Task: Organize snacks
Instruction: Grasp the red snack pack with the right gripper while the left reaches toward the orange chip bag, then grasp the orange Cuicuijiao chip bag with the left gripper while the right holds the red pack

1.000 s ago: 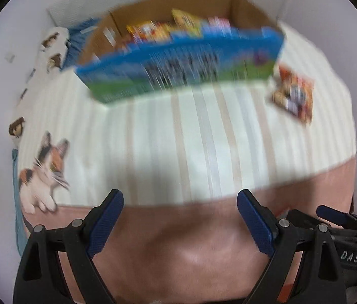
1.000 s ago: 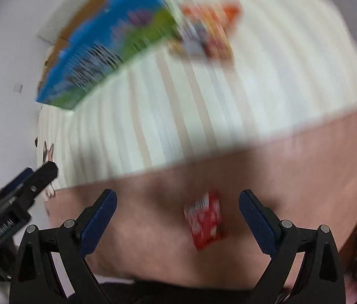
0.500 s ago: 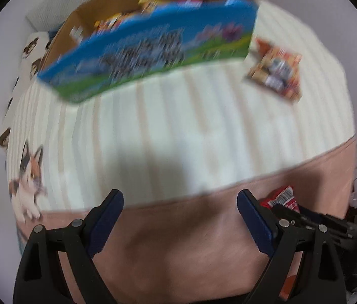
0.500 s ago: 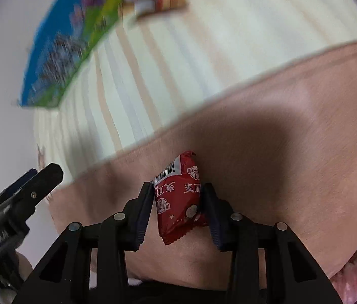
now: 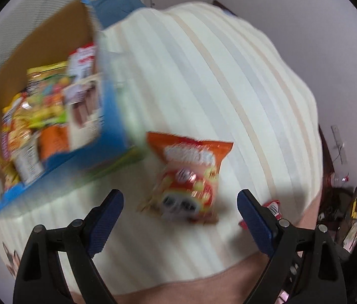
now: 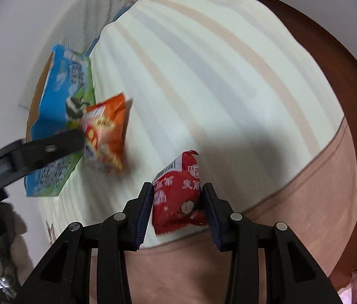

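Glossy crinkled foil on the red snack packet (image 6: pixel 175 192) and orange chip bag (image 5: pixel 191 174), matt brown cardboard inside the printed box (image 5: pixel 39 58), soft striped cloth bedspread (image 5: pixel 203 88), ribbed blue gripper pads (image 5: pixel 107 217).

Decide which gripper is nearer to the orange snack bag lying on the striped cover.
Left. The left gripper hovers open right over the orange snack bag; the right gripper, shut on a red packet, is off to its side.
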A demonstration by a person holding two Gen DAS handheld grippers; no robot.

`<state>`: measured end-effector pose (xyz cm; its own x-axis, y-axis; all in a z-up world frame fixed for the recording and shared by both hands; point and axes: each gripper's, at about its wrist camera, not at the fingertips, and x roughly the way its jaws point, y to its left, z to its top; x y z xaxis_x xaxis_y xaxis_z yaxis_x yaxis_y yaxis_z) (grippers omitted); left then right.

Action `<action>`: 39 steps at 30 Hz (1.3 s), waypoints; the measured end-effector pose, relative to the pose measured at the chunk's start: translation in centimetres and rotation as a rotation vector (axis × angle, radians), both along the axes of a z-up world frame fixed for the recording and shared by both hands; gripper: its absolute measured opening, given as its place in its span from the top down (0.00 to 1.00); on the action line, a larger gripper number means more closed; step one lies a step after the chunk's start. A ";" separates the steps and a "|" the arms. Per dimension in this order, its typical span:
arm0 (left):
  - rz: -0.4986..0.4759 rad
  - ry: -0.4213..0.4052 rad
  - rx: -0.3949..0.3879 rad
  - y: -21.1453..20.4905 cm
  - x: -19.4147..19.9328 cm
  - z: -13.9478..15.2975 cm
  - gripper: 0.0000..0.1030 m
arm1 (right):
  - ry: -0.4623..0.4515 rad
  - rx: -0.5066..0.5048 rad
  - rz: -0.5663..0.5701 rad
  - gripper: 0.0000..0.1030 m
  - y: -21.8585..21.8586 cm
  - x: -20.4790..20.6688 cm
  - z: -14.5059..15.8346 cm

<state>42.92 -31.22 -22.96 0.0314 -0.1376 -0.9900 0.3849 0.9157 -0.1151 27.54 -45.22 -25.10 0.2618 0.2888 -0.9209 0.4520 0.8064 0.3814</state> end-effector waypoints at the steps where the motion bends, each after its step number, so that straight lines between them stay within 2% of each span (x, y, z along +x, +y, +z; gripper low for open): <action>1: -0.010 0.001 0.014 -0.6 0.3 -0.7 0.16 | 0.000 -0.004 0.001 0.59 -0.2 0.3 -0.1; 3: -0.022 0.009 0.037 -1.3 0.7 -1.8 0.47 | 0.005 -0.006 0.002 0.59 -0.5 0.7 -0.3; 4: -0.018 0.016 0.054 -1.4 0.7 -2.3 0.47 | 0.007 -0.006 0.005 0.59 -0.6 0.9 -0.3; 8: 0.019 0.005 0.028 0.0 -0.1 -2.0 0.49 | 0.009 -0.020 0.026 0.59 -0.4 1.6 -0.5; 13: 0.086 0.030 0.010 5.0 -3.9 -1.5 0.49 | 0.016 -0.016 0.065 0.60 0.6 1.5 -0.8; 19: 0.201 0.126 0.008 12.3 -10.3 -3.0 0.49 | 0.023 0.008 0.161 0.60 3.2 -1.2 -0.3; 22: 0.235 0.173 0.000 14.0 -11.9 -4.6 0.49 | 0.032 0.009 0.230 0.60 5.4 -2.2 -0.3; 25: 0.250 0.165 -0.006 14.1 -12.0 -5.5 0.47 | 0.056 -0.002 0.250 0.60 6.8 -2.7 -1.5; 28: 0.245 0.158 0.009 13.7 -11.8 -6.2 0.47 | 0.070 0.014 0.223 0.60 7.2 -2.3 -2.7; 36: 0.241 0.153 0.028 12.4 -12.1 -7.6 0.46 | 0.075 0.008 0.190 0.59 7.8 -1.7 -3.8; 39: 0.237 0.149 0.036 11.5 -11.1 -8.1 0.46 | 0.080 0.009 0.179 0.58 7.9 -1.4 -4.3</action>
<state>31.86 -19.73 -31.04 -0.0878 -0.1088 -0.9902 0.1404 0.9827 -0.1205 26.12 -37.27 -29.37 0.1314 0.3328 -0.9338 0.3313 0.8730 0.3578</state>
